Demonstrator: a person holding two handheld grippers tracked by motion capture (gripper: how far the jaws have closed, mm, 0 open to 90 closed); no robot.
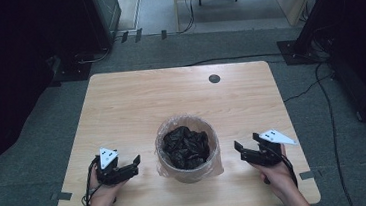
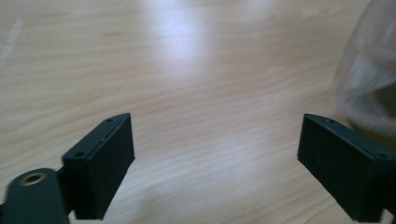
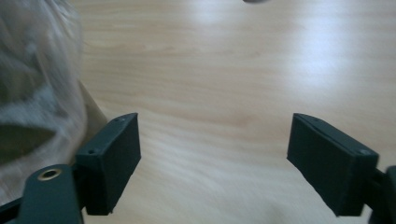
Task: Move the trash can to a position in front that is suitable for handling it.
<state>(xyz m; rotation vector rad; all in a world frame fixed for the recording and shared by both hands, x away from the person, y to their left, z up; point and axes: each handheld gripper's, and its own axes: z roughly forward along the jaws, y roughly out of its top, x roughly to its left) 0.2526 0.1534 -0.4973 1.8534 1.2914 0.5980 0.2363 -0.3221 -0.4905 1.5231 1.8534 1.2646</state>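
Both grippers, left [image 1: 137,161] and right [image 1: 237,146], low, flanking bin [image 1: 190,172].

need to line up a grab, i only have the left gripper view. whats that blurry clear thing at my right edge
Observer: A small bin lined with a clear plastic bag, seen whole in the high view.
Operator: anything in it
Observer: Yes, crumpled black material fills the inside.
Operator: wheres the other gripper
Observer: The right gripper sits on the bin's far side from yours, jaws open, holding nothing.
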